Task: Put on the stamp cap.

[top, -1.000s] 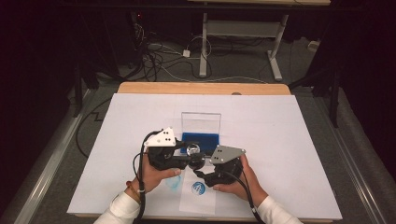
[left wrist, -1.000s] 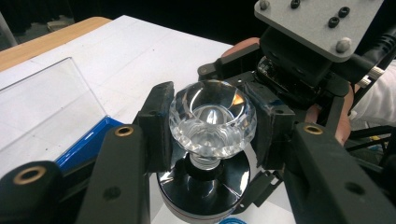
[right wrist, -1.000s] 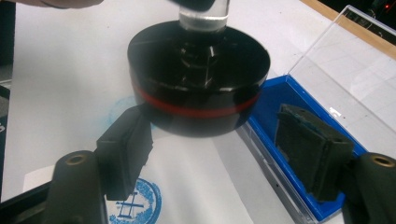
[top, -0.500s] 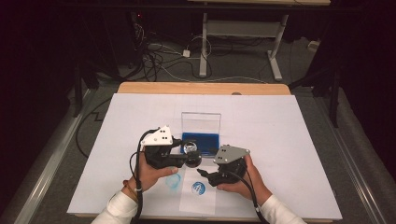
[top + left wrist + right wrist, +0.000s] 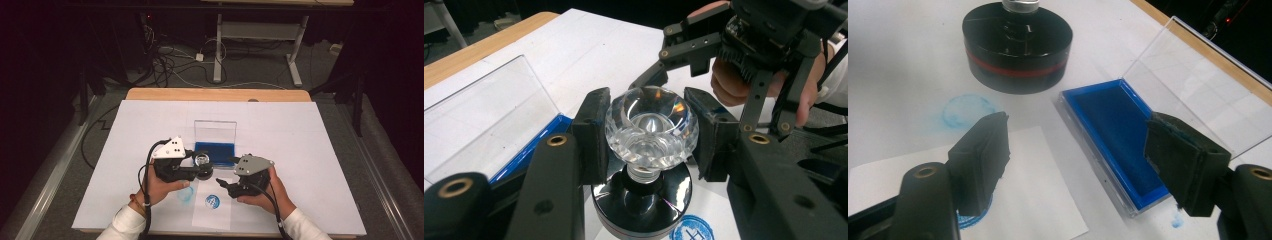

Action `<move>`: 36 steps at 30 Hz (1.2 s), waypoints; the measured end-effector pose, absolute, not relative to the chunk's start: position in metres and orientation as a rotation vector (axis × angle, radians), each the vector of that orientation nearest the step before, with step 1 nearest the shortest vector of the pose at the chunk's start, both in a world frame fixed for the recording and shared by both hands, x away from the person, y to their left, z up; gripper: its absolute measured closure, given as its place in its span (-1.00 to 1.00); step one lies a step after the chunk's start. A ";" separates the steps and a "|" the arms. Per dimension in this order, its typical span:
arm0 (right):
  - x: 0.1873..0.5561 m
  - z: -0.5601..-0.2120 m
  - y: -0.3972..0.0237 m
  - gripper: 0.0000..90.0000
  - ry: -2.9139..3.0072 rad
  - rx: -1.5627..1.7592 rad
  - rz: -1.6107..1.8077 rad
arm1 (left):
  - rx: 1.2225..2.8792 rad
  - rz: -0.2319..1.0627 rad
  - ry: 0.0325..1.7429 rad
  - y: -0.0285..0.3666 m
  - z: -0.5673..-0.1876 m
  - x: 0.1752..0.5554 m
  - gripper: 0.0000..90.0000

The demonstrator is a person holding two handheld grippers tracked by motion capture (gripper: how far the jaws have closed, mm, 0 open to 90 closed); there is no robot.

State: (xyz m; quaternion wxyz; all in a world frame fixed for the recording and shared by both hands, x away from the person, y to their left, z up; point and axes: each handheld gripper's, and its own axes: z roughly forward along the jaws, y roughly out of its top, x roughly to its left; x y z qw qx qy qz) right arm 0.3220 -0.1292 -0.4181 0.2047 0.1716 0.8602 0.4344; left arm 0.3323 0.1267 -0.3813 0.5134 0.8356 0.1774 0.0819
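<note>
stamp (image 5: 651, 131) 1, left claw (image 5: 651, 135) grips | ink pad (image 5: 1120, 135) 1 | right claw (image 5: 1088, 165) wide, empty

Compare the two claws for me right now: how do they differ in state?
The left claw is shut on the stamp's crystal knob, pads pressing both sides; the right claw stands open, holding nothing. The left sits over the stamp's black base; the right hovers over the paper sheet and blue ink pad. Both are black and hand-held.
</note>
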 end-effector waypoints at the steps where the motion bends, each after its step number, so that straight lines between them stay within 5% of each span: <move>1: 0.322 -0.418 -0.130 -0.41 2.395 0.477 1.207 | 2.010 0.193 0.424 0.127 -0.381 0.332 0.21; 36: 0.306 -0.406 -0.182 -0.37 2.272 0.550 1.178 | 2.060 0.287 0.447 0.140 -0.382 0.333 0.21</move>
